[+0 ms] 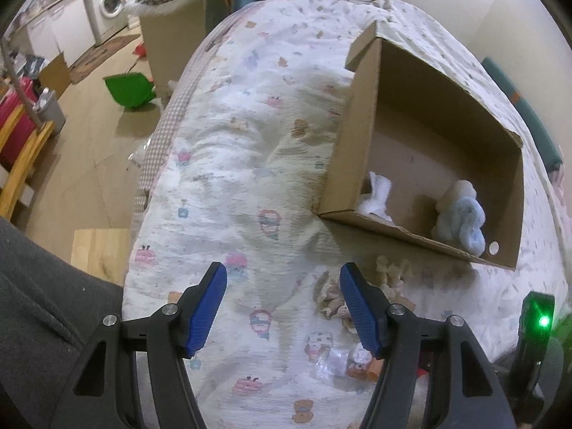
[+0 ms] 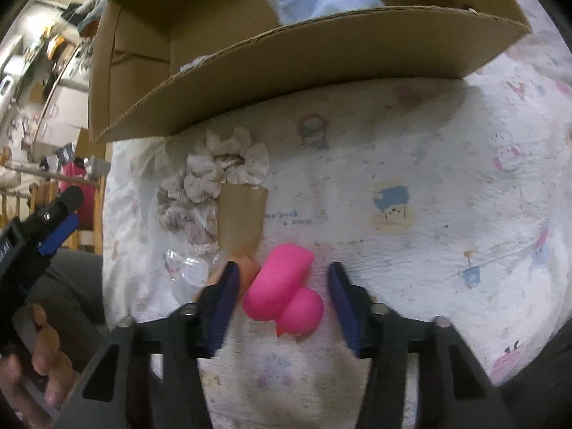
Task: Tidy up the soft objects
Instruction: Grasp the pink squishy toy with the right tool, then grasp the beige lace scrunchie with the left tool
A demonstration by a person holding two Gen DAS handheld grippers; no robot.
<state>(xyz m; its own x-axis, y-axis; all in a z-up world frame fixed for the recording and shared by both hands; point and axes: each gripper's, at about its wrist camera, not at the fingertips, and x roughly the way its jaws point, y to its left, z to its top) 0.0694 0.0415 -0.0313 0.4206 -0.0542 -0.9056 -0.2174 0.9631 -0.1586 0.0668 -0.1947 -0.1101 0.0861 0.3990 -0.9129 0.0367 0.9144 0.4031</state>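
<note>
- The left gripper (image 1: 283, 307) is hanging over bare bedspread (image 1: 250, 143) with its fingers spread wide and nothing between them, so it isn't contributing right now.
- Just right of it, the beige scrunchies (image 2: 218, 178) are still sitting loose on the bed, right up against the near wall of the cardboard box (image 1: 357, 136), next to a small clear packet (image 2: 186, 268) and a brown card tag (image 2: 241, 214).
- Further right, the right gripper (image 2: 280, 286) is straddling the pink squishy toy (image 2: 282, 296); the fingers are sitting either side with gaps showing, so I'd say it isn't gripped yet.
- Over in the box, a white fluffy thing (image 1: 377, 193) and a pale blue plush (image 1: 461, 218) are already lying inside.
- So I'm guessing it's around halfway: two in, pink toy and scrunchies still waiting.
</note>
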